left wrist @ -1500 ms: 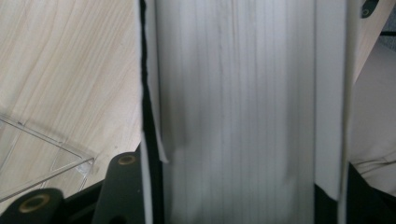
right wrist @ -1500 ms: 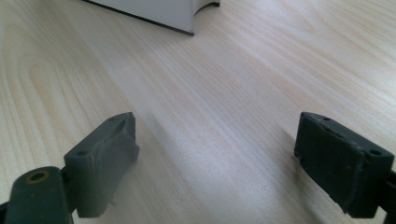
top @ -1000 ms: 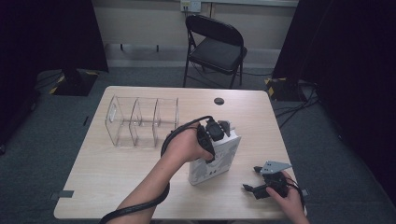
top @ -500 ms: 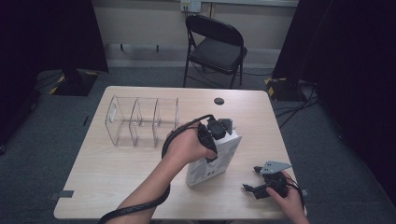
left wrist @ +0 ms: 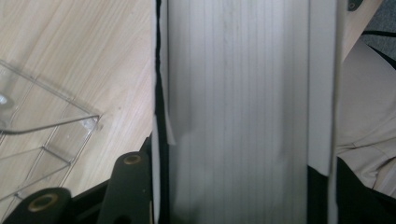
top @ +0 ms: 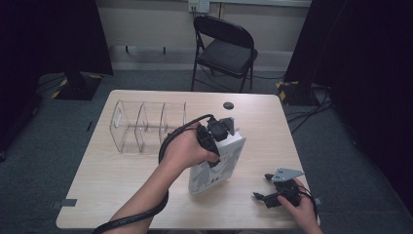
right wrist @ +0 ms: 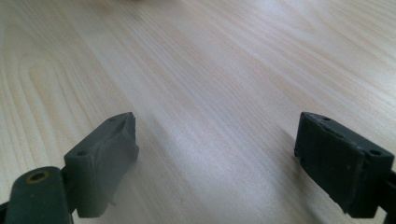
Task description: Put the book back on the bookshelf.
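A white box (top: 217, 168) with grey print stands tilted near the table's middle. My left gripper (top: 217, 133) is shut on its top edge from above. In the left gripper view the box's pale ribbed side (left wrist: 238, 107) runs up between the two black jaws of the left gripper (left wrist: 233, 196), which press on both of its faces. Whether the box's lower end rests on the table I cannot tell. My right gripper (top: 262, 186) lies low at the front right with its jaws wide apart. In its own view the right gripper (right wrist: 217, 154) has bare wood between its pads.
A clear plastic organizer (top: 146, 127) with several compartments lies on the table's left half, and shows beside the box as the clear organizer (left wrist: 42, 130). A small black disc (top: 228, 105) sits near the far edge. A folding chair (top: 224, 51) stands beyond the wooden table (top: 107, 180).
My left hand has raised the box a little and shifted its top slightly leftward. The right gripper has stayed where it was.
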Demonstrator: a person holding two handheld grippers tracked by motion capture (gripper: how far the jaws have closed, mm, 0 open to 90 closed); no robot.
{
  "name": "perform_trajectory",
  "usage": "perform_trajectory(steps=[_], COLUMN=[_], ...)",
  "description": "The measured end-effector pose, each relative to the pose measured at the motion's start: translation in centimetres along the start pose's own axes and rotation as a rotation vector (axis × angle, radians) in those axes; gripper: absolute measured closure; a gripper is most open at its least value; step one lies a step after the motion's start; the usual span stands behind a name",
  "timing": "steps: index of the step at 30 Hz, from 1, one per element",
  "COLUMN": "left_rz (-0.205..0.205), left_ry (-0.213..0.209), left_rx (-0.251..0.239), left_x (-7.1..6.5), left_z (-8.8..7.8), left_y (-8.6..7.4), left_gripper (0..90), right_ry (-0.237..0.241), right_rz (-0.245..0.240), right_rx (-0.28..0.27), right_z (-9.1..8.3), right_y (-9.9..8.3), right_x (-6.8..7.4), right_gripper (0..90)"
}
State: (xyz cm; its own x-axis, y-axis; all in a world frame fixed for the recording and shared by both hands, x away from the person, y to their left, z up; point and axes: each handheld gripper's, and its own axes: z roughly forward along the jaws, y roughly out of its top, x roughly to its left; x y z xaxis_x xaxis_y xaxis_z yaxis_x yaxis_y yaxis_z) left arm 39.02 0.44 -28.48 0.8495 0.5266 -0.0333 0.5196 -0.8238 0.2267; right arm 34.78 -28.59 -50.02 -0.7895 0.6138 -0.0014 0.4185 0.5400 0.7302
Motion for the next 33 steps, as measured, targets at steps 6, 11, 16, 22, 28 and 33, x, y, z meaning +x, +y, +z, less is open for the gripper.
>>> perform_trajectory(steps=[6, 11, 16, 22, 28, 33], left_rz=[-0.023, -0.042, -0.066, -0.073, -0.086, -0.111], left_ry=[-0.001, 0.011, 0.014, 0.008, 0.011, 0.019], left_rx=[0.004, 0.010, 0.015, 0.011, 0.019, 0.009], left_x=[0.6, 1.0, 1.4, 1.7, 1.9, 2.1], left_z=[-0.3, -0.7, -1.1, -1.4, -1.8, -2.1], left_y=[-0.9, -1.6, -2.3, -2.9, -3.5, -4.0], left_gripper=[53.5, 53.5, 53.5, 53.5, 53.5, 53.5], right_ry=[0.000, 0.000, 0.000, 0.001, 0.000, 0.001], right_rz=[0.001, 0.000, 0.001, 0.000, 0.000, 0.000], right_rx=[0.000, 0.000, 0.000, 0.000, 0.000, 0.000], right_z=[0.0, 0.0, 0.0, 0.0, 0.0, 0.0], right_y=[0.0, 0.0, 0.0, 0.0, 0.0, 0.0], right_x=[0.0, 0.0, 0.0, 0.0, 0.0, 0.0], right_gripper=[12.2, 12.2, 12.2, 12.2, 12.2, 12.2])
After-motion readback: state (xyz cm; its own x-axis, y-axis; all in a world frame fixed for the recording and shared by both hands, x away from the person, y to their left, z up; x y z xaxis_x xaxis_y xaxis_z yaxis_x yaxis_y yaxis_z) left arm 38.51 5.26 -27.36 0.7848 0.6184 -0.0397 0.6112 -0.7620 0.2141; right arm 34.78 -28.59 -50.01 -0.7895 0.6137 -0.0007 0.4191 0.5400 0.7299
